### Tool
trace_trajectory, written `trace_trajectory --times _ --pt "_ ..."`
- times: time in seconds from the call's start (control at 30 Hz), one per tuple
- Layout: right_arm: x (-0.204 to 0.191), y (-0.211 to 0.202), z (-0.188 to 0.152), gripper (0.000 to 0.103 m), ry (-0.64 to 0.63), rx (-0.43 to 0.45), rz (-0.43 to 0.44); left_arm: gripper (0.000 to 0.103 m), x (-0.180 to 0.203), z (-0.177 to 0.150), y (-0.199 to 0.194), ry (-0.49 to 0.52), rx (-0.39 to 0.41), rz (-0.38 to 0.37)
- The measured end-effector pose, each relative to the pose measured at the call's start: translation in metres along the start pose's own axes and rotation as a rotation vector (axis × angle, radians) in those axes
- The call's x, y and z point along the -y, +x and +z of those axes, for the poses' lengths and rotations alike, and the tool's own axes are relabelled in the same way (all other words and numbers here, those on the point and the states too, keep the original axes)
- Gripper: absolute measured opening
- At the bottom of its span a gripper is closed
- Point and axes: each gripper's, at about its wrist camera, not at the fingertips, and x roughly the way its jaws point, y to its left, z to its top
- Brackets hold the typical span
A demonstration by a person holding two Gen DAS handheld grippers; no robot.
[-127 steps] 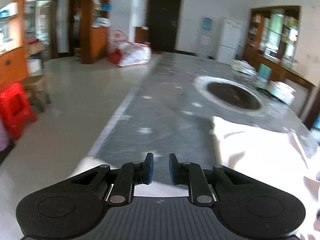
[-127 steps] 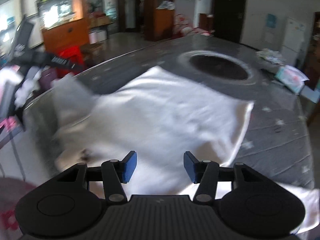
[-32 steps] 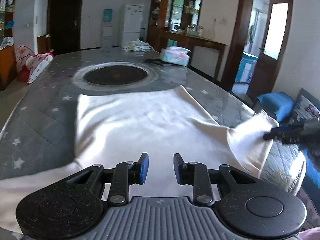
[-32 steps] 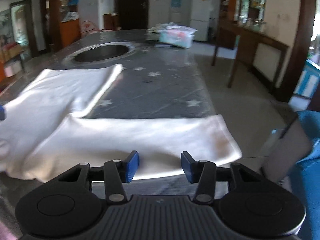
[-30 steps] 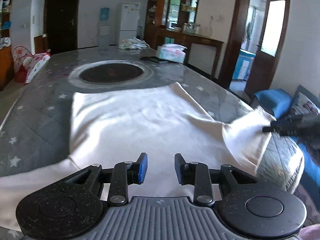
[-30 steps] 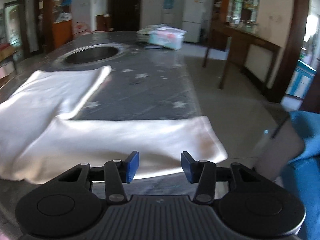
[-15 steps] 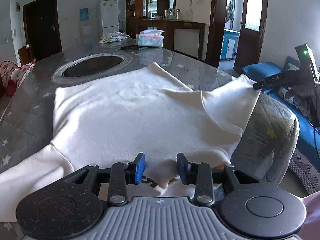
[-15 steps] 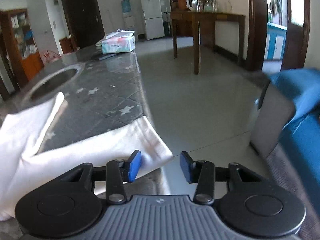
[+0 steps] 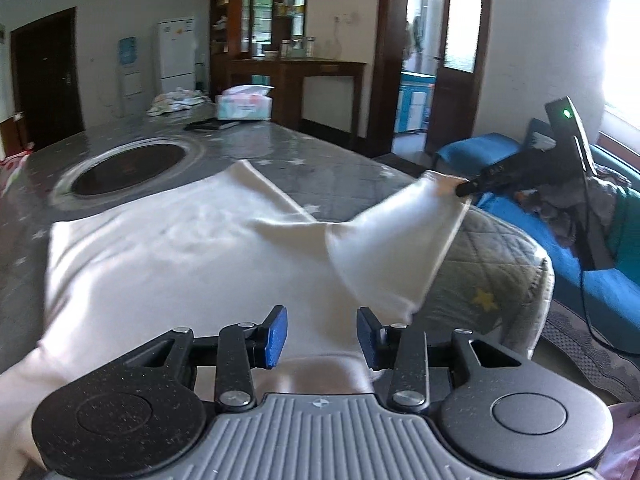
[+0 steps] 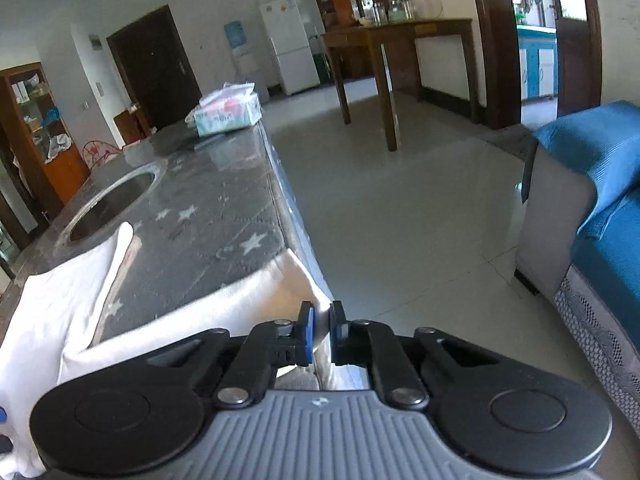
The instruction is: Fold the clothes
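A cream-white long-sleeved top (image 9: 168, 256) lies spread on the grey star-print table (image 9: 280, 152). Its right sleeve (image 9: 396, 240) is lifted off the table edge. My right gripper (image 10: 320, 330) is shut on the cuff of that sleeve (image 10: 256, 296), and it shows at the right of the left wrist view too, as the right gripper (image 9: 464, 189). My left gripper (image 9: 322, 334) hovers open over the near hem of the top, with nothing between its blue pads (image 9: 276, 334).
A round dark recess (image 9: 128, 168) sits in the table beyond the top. A tissue pack (image 9: 244, 106) and a cloth bundle (image 9: 176, 102) lie at the far end. A blue sofa (image 10: 604, 184) stands to the right, a wooden side table (image 10: 396, 40) behind.
My right gripper has closed on the right sleeve's cuff and raised it off the table edge. The left gripper has stayed open above the hem, shifting slightly.
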Motion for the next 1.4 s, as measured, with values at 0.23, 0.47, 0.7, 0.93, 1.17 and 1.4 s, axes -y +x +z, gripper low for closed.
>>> trace_trajectory --times 0.23,0.47,0.7,0.93,1.17,1.4 --pt "-0.019 -0.012 0.014 0.006 -0.051 0.045 0.031 0.042 0.023 -0.003 0.02 0.042 -0.024 -0.083" --pt "-0.061 -0.043 0.047 0.006 -0.146 0.135 0.127 0.046 0.032 -0.008 0.023 0.051 -0.027 -0.119" --pt "-0.138 -0.075 0.067 0.004 -0.296 0.183 0.303 0.05 -0.005 -0.007 -0.011 -0.056 0.062 -0.042" --pt "-0.232 -0.083 0.05 0.001 -0.462 0.152 0.5 0.051 -0.054 -0.026 -0.044 -0.189 0.104 0.091" --pt "-0.258 -0.054 0.025 0.006 -0.573 0.067 0.412 0.056 -0.074 -0.044 -0.064 -0.264 0.121 0.134" --pt "-0.237 0.002 -0.006 0.021 -0.625 -0.081 0.23 0.057 -0.078 -0.047 -0.061 -0.279 0.117 0.118"
